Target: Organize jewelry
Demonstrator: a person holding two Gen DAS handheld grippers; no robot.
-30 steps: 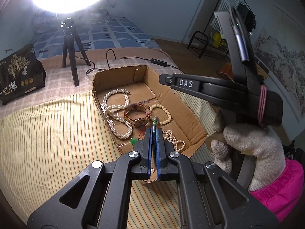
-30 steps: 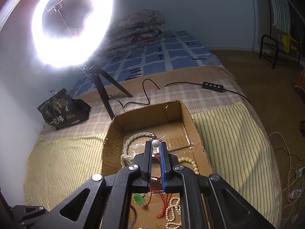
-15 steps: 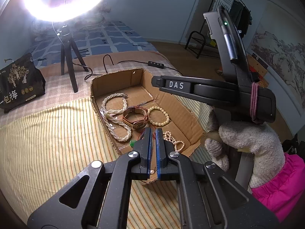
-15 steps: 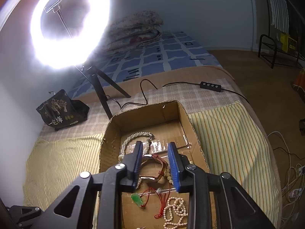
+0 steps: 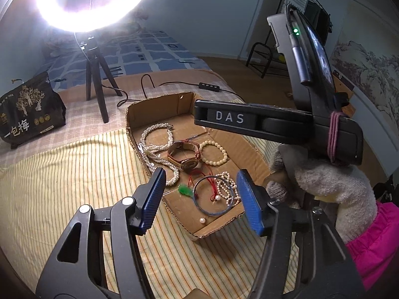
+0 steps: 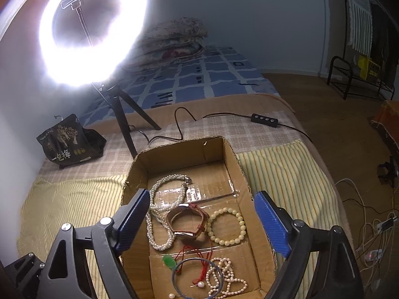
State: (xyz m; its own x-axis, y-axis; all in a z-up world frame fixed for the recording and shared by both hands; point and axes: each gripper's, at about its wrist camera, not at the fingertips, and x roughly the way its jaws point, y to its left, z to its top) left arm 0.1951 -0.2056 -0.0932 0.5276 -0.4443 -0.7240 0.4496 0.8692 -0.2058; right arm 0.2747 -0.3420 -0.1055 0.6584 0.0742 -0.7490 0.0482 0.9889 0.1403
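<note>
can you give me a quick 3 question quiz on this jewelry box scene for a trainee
1. True or false: the left gripper and the right gripper are both open and hold nothing.
2. Multiple choice: what lies right beside the watch in the cardboard box, on the side away from the long pearl necklace? A) a silver ring B) a pale bead bracelet C) a hair clip
3. Fill in: the blue bangle lies at the ____ end of the box, by the green pendant.

Key: 1 true. 2 B, the pale bead bracelet. 3 near.
</note>
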